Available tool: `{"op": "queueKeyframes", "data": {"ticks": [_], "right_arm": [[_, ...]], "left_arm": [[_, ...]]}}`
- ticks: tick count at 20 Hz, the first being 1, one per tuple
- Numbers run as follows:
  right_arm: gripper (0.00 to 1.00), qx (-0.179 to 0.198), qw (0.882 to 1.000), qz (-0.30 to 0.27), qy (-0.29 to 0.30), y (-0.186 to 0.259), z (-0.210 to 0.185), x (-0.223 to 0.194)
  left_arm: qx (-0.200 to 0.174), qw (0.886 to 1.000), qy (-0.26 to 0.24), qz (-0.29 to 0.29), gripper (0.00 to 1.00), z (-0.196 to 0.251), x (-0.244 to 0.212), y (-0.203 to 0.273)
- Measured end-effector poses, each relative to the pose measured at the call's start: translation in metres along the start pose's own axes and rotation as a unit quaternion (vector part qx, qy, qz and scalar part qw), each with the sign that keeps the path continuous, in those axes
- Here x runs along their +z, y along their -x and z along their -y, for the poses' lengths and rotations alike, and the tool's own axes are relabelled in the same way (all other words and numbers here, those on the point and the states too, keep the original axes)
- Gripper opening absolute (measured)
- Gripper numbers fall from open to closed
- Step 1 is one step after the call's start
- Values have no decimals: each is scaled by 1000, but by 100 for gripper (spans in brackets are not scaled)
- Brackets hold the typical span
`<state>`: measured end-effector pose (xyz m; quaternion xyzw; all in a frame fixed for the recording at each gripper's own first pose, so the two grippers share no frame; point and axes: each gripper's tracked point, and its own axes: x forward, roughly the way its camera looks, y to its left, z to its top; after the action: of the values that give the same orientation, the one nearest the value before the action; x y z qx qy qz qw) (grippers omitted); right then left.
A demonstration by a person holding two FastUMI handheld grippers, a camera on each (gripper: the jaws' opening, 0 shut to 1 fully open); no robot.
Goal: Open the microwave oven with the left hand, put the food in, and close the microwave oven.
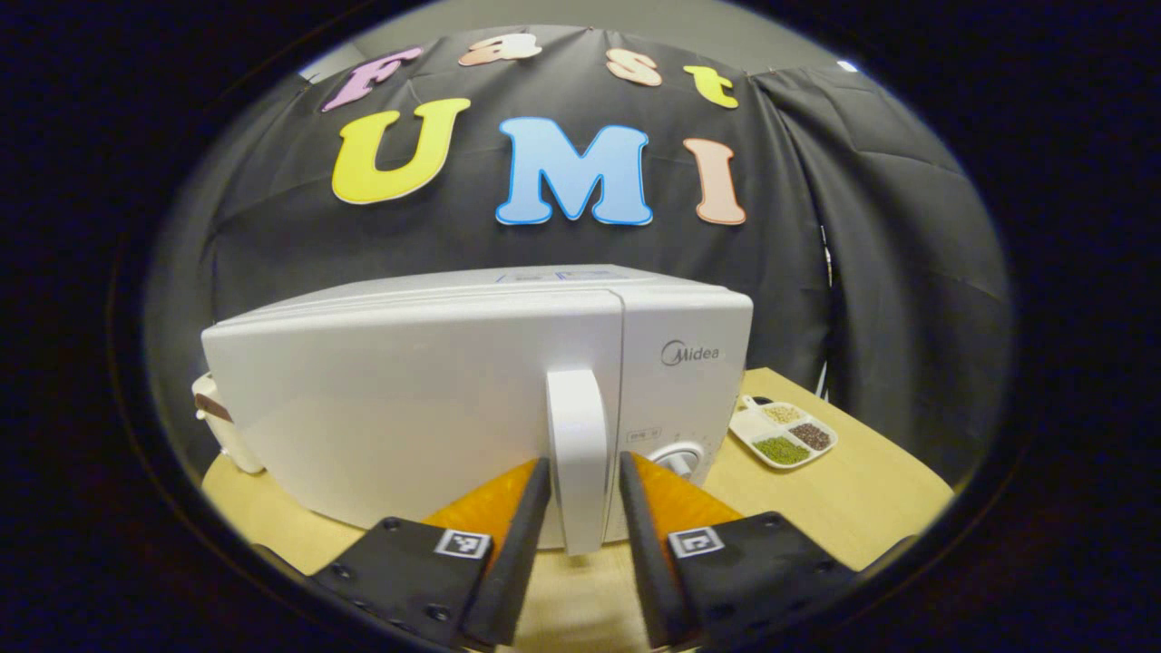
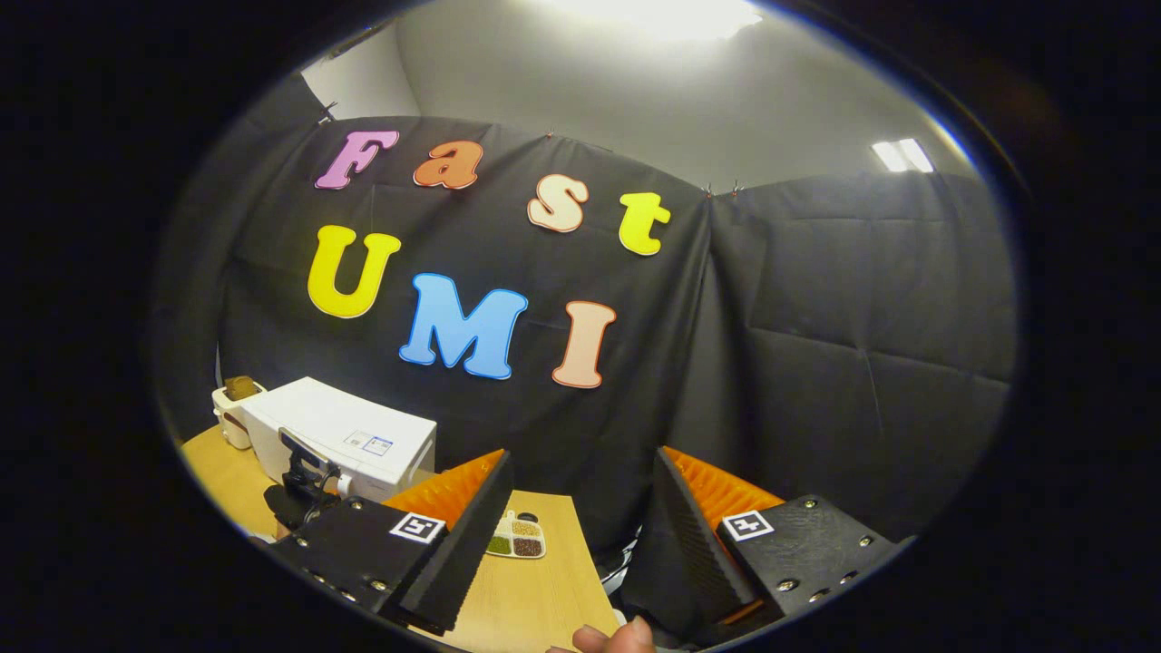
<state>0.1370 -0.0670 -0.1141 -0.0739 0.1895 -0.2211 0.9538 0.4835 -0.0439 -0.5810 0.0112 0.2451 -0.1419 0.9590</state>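
Left gripper view first: the left hand-held gripper sits right at the front of the white box-shaped microwave oven, its two fingers straddling the white vertical door handle. The handle stands between the fingers with a slim gap on each side, so the jaws are apart and not clamped on it. The door looks closed, flush with the control panel and its round dial. The oven stands on the pale wooden surface. To the right of it lies a white divided tray of green, brown and beige grains. A white container peeks out behind the oven's left end.

Over to the right gripper view: the right hand-held gripper is held well away from the oven, fingers spread wide with nothing between them. The grain tray lies on the surface just beyond its left finger. The other gripper shows as a dark shape at the oven's front. A fingertip of the person shows at the bottom edge.
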Motion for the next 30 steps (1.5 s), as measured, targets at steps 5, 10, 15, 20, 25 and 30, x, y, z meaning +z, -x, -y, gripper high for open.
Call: {"op": "queueKeyframes", "data": {"ticks": [5,10,15,20,25,30], "right_arm": [[95,29,999,-12,-24,8,-13,-11],[95,20,1000,6,-22,26,5,-4],[95,5,1000,14,-24,50,31,-11],[95,33,998,21,-56,76,37,-21],[95,78,993,44,-83,105,56,-21],[95,112,990,59,-68,135,65,-36]], "left_arm": [[0,1000,5,1,30,1,0,5],[-2,999,30,-9,18,0,-2,7],[-1,999,30,-19,19,0,-16,41],[22,1000,3,-16,18,-26,-42,133],[112,992,8,-48,23,-78,-68,215],[196,977,-1,-82,22,-141,-91,282]]}}
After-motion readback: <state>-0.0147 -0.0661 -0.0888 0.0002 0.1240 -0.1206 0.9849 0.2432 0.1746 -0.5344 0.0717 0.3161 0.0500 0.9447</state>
